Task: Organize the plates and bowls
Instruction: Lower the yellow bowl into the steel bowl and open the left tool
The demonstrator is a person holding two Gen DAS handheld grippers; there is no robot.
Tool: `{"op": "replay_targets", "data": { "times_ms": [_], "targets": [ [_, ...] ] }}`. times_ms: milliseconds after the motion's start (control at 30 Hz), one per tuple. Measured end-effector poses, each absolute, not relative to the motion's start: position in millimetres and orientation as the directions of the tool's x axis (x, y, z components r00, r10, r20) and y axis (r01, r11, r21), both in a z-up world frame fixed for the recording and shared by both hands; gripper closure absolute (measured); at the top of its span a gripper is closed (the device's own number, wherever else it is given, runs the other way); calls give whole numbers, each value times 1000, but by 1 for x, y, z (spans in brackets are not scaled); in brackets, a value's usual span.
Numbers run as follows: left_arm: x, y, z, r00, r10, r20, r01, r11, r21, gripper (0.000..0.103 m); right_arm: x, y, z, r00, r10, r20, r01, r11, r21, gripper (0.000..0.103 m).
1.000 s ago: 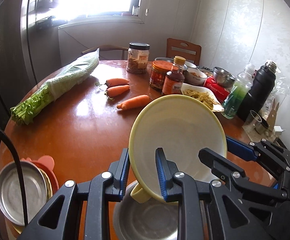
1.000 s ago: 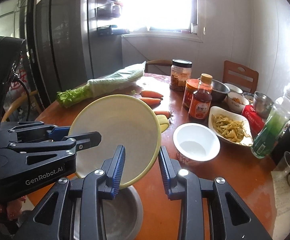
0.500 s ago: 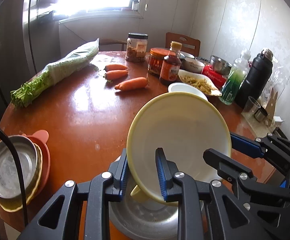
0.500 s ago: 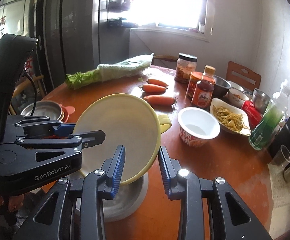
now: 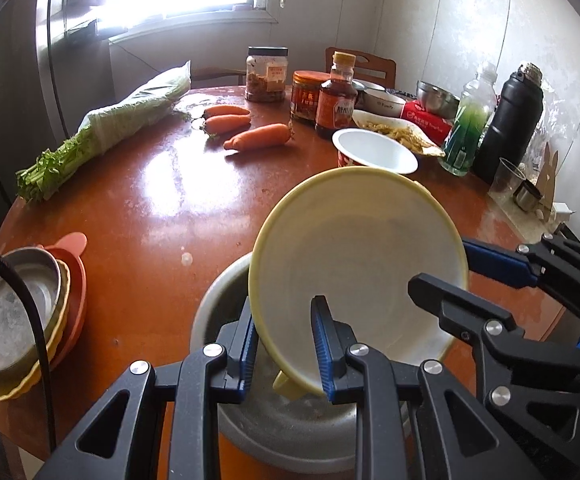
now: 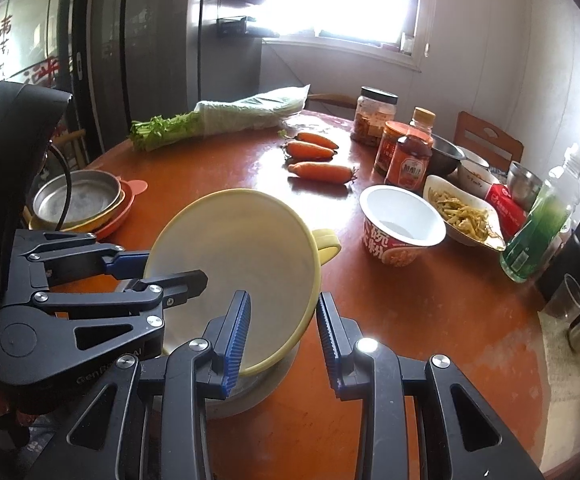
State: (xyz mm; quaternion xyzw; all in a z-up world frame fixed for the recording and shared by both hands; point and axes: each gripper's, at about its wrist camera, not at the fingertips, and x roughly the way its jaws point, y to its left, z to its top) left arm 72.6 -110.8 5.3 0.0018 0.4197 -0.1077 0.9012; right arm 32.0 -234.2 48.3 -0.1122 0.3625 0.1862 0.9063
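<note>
While gripped: yellow bowl (image 5: 354, 256) between hand-held gripper (image 5: 285, 344) pads.

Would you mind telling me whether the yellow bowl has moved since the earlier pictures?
Yes. The yellow bowl has come down toward the metal bowl on the table.

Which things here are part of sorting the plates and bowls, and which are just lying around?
Job:
yellow bowl
metal bowl
stack of dishes

Lying about:
carrots
celery
sauce bottle
instant-noodle cup
black flask
</note>
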Motion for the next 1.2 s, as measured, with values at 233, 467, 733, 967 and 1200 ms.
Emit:
{"op": "replay_targets", "data": {
  "times_ms": [233,467,733,967,1200],
  "targets": [
    [69,-110,-4,606,-184,-774,199,977,-77,77,30,-230,43,665,248,-704,-429,899,-89,68],
    [63,-108,-14,586,-165,-793,196,979,-59,76,32,-224,35,648,249,-720,-448,889,-96,67],
    [59,-104,-10,594,-181,-784,207,976,-69,72,37,-225,30,628,262,-733,-447,892,-64,66],
    [55,-100,-3,607,-180,-774,202,977,-69,60,40,-229,31,626,268,-733,-441,896,-48,66],
    [54,-98,3,612,-186,-769,204,976,-74,57,38,-231,32,624,272,-732,-433,901,-35,66]
  ]
}}
